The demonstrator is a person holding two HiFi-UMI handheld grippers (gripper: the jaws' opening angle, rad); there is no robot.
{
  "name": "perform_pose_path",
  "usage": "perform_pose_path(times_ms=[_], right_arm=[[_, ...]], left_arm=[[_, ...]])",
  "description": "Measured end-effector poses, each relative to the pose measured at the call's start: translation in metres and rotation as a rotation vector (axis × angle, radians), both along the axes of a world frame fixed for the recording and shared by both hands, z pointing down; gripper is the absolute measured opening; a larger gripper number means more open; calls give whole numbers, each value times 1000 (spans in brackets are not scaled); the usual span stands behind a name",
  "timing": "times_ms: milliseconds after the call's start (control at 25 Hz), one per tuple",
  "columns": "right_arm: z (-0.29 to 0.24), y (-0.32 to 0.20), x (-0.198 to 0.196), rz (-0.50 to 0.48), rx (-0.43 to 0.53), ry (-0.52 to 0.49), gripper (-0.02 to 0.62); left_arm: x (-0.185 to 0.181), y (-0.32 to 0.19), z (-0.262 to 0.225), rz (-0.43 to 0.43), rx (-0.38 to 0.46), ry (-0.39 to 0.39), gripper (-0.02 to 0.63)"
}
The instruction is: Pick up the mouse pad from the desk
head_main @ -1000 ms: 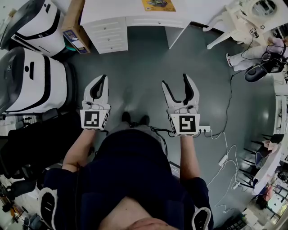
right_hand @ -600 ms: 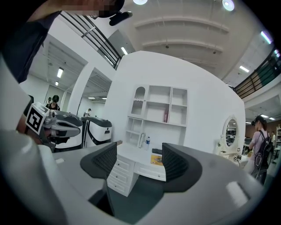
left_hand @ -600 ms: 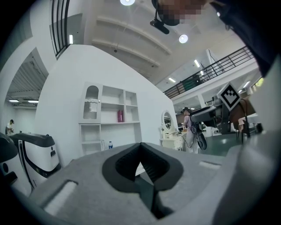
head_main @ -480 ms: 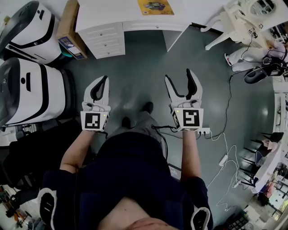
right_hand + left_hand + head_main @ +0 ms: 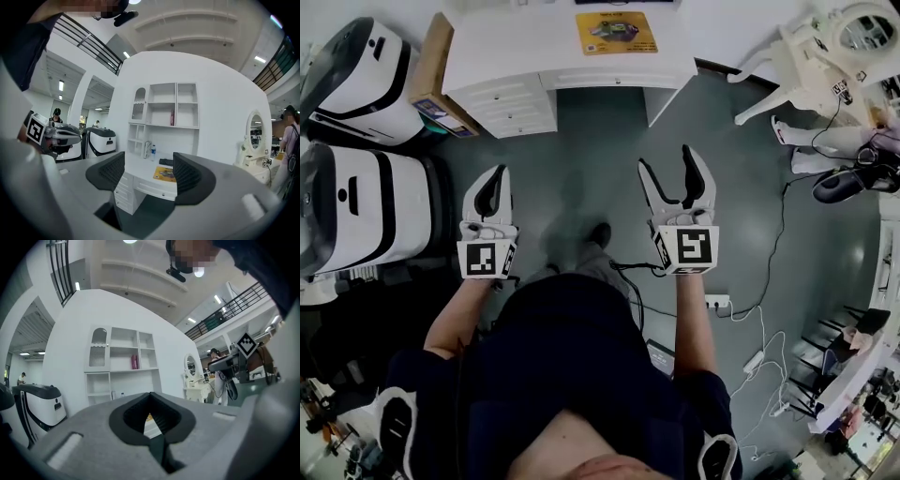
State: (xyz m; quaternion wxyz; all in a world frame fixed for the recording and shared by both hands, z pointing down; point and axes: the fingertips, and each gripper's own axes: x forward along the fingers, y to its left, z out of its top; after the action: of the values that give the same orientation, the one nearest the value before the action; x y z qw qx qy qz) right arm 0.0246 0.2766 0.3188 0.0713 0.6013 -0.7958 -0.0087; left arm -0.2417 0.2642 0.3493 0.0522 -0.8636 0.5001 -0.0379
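The mouse pad [image 5: 616,31], yellow with a printed picture, lies flat on the white desk [image 5: 516,47] at the top of the head view. Both grippers hang over the grey floor, well short of the desk. My left gripper [image 5: 497,173] is shut with nothing in it. My right gripper [image 5: 667,161] stands open and empty. In the right gripper view the mouse pad [image 5: 165,174] shows on the desk [image 5: 140,185] between the open right gripper's [image 5: 149,169] pads. In the left gripper view a sliver of the mouse pad [image 5: 149,417] shows through the shut left gripper's [image 5: 151,397] hole.
Two large white-and-black machines [image 5: 352,192] stand at the left, with a cardboard box [image 5: 439,73] beside the desk's drawers [image 5: 520,98]. A white dressing table [image 5: 825,42] is at the upper right. Cables and a power strip [image 5: 717,302] lie on the floor at the right.
The person has stepped forward: the desk and mouse pad have come further into the head view. Both grippers keep their states, left shut, right open.
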Motion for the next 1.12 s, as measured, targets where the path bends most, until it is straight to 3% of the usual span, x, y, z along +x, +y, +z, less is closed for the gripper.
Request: perform_pose_path(times_ms=[240, 480, 920, 1120], right_arm=[[14, -66, 37, -65, -48, -15, 321], [29, -122, 58, -68, -73, -24, 319], [69, -254, 83, -6, -157, -56, 319], [96, -317, 87, 30, -242, -141, 319]], left_arm=[[35, -53, -6, -58, 16, -2, 3], [54, -99, -10, -73, 27, 0, 3], [85, -222, 1, 12, 36, -6, 3], [94, -281, -5, 49, 36, 27, 3]])
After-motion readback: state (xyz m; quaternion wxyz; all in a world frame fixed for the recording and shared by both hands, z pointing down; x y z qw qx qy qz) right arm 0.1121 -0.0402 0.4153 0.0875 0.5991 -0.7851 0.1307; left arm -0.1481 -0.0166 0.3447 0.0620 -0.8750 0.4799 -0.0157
